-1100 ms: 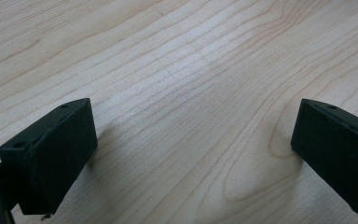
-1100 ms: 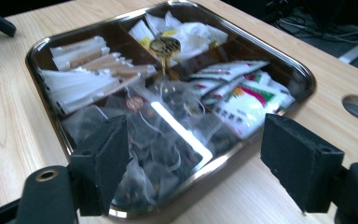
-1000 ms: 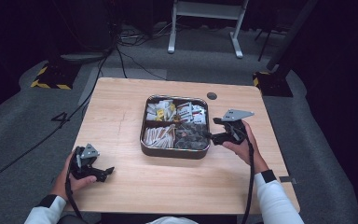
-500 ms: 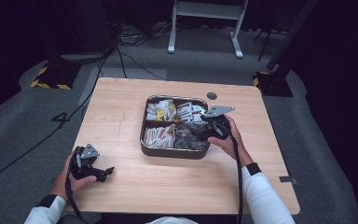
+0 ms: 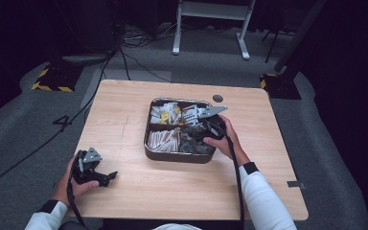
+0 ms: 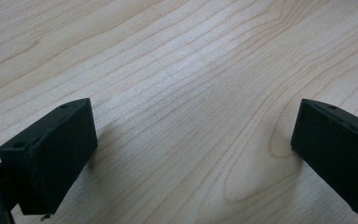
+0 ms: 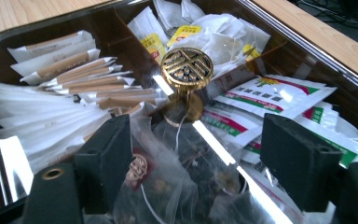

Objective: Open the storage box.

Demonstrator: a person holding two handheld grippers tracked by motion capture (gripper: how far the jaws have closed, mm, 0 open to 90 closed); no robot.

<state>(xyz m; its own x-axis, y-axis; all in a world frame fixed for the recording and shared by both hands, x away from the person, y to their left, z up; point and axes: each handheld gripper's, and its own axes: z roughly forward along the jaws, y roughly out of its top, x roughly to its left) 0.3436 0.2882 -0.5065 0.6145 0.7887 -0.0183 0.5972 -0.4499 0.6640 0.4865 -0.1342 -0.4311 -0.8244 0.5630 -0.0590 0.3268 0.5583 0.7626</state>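
In the high view, the right gripper (image 5: 197,130) is over the near right compartment of the metal tray (image 5: 175,156), which stands in the middle of the wooden table (image 5: 124,110). The left gripper (image 5: 109,176) rests on the table near the front left corner, well apart from the tray.

In the left gripper view, the two black jaws stand wide apart and released, with bare wood grain between them.

In the right gripper view, the right gripper (image 7: 196,163) has its jaws spread wide, and they have just been closing a little. A clear mesh tea bag (image 7: 168,186) lies between them, but the pads do not press on it. Just behind it stands the brass knob (image 7: 187,68) at the centre of the tray. White and brown sugar sticks (image 7: 70,79) fill the compartment at the left, and white sachets with green and red print (image 7: 275,95) lie at the right
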